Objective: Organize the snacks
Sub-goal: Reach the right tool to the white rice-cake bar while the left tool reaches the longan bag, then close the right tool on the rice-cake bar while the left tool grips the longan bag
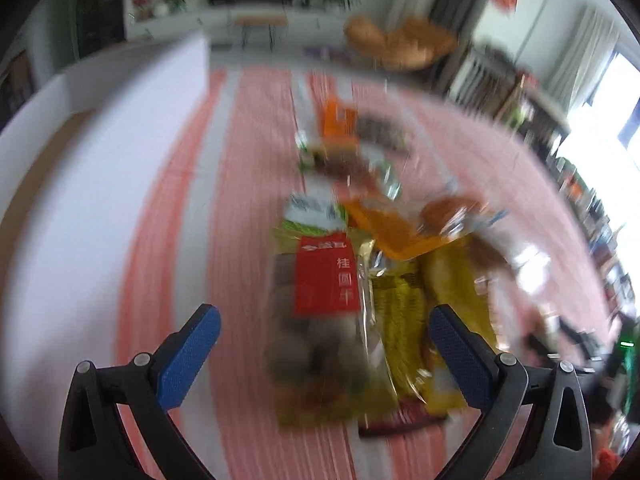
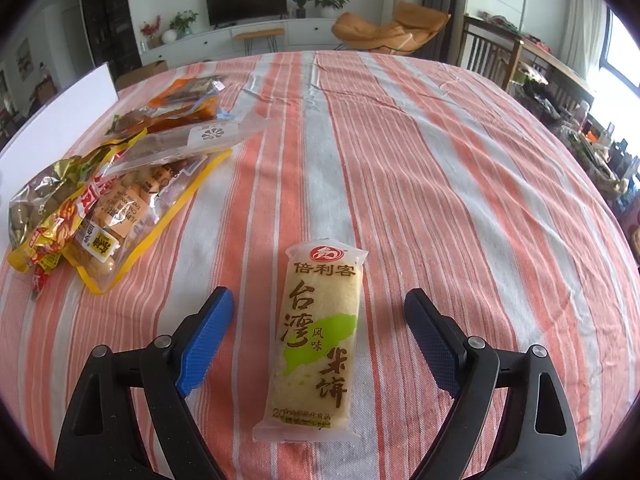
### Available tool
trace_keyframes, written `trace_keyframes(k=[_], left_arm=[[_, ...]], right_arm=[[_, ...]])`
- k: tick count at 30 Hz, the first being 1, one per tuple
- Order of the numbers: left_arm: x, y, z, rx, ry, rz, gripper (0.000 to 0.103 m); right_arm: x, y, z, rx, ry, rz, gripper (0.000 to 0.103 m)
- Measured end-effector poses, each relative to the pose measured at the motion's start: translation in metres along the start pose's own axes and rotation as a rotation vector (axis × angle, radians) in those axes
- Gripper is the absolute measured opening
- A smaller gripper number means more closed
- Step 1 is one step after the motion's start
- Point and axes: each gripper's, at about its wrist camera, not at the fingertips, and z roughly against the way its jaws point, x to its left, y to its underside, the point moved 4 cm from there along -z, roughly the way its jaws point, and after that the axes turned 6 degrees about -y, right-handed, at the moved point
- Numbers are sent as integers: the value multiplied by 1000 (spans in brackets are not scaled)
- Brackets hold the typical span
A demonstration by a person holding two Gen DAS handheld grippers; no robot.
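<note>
In the blurred left wrist view, my left gripper (image 1: 324, 322) is open above a pile of snack bags: a bag with a red label (image 1: 324, 276), a yellow bag (image 1: 400, 320) and an orange packet (image 1: 396, 228). In the right wrist view, my right gripper (image 2: 319, 304) is open, with its jaws on either side of a pale rice cracker packet (image 2: 318, 340) that lies flat on the striped tablecloth (image 2: 440, 160). The same snack pile (image 2: 108, 184) lies at the left in that view.
A white board (image 2: 60, 116) stands at the table's left edge, also in the left wrist view (image 1: 100, 128). Beyond the table are an orange lounge chair (image 2: 384, 32), wooden chairs (image 2: 496, 56) and a TV cabinet (image 2: 248, 36).
</note>
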Motion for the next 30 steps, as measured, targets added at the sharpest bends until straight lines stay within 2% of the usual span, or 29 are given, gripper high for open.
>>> trace_keyframes(k=[1, 2, 3, 5, 8, 12, 15, 16, 17, 19, 22, 23, 25, 28, 29, 30], left_arm=[[-3, -2, -12, 33, -28, -20, 94], [-4, 0, -22, 42, -76, -47, 79], [-6, 2, -24, 41, -67, -57, 69], [0, 11, -14, 20, -56, -38, 64], [9, 42, 2, 27, -27, -27, 64], [23, 103, 31, 46, -65, -67, 71], [28, 123, 43, 29, -100, -83, 74], [28, 125, 46, 19, -111, -91, 79], [28, 127, 47, 5, -134, -107, 80], [29, 128, 46, -5, -156, -125, 82], [28, 127, 42, -4, -166, -135, 81], [27, 128, 40, -4, -176, -136, 81], [26, 128, 39, -4, -180, -129, 78], [26, 132, 42, -21, -159, -106, 69], [26, 132, 43, -33, -159, -104, 68], [26, 133, 44, -43, -154, -101, 66]], right_arm=[[0, 0, 0, 0, 0, 0, 89], [0, 0, 0, 0, 0, 0, 89], [0, 0, 0, 0, 0, 0, 89], [0, 0, 0, 0, -1, -1, 89], [1, 1, 1, 0, -4, -3, 89], [0, 1, 0, 0, -12, -6, 90], [0, 1, -1, 4, -32, -7, 96], [0, 0, -1, 9, -47, -2, 98], [0, -2, -3, 35, -68, 11, 98], [-6, -11, -4, 146, -140, 10, 97], [-25, -23, -1, 270, -281, -191, 96], [-28, -25, -1, 292, -297, -232, 96], [-27, -30, -3, 331, -268, -221, 96], [-19, -21, -11, 398, -155, -155, 94], [-16, -20, -9, 382, -130, -134, 92], [-15, -18, -7, 380, -111, -124, 77]])
